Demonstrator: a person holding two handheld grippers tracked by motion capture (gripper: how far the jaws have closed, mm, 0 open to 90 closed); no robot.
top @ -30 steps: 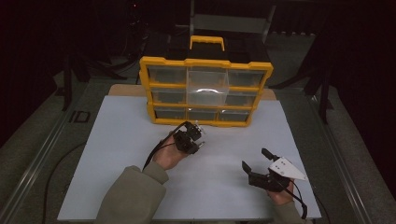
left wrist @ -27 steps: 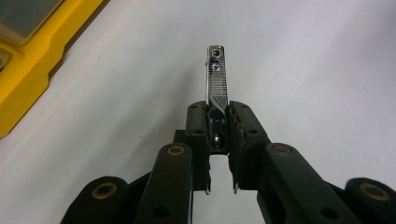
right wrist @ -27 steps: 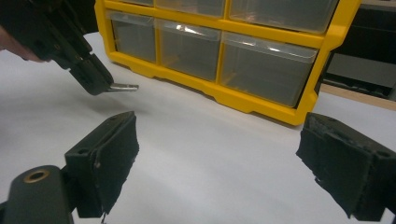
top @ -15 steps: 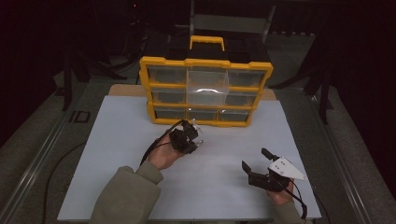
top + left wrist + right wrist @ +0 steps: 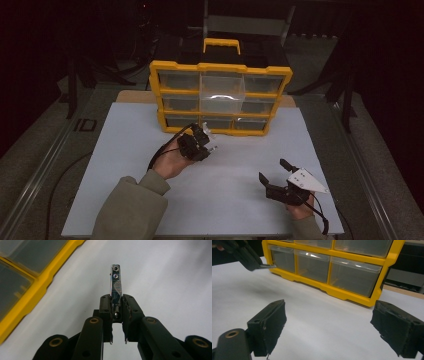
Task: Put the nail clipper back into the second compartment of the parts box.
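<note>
1. I count one small shiny metal strip (image 5: pixel 115 282), flat, with two holes near its far end. It sits pinched between the jaws of my left gripper (image 5: pixel 116 301), which are closed on its lower end, and it sticks out past the tips toward 12 o'clock in the left gripper view.
2. In the high view the left gripper (image 5: pixel 198 142) hovers over the white table (image 5: pixel 120 150), just in front of the organizer's bottom row, at about 7 o'clock from that box.
3. One yellow drawer organizer (image 5: pixel 220 97) stands at the table's far edge; I count nine clear drawers in three rows of three, and one handle on top.
4. My right gripper (image 5: pixel 272 172) is at 4 o'clock from the left one, well apart, jaws spread wide and empty above the bare table.
</note>
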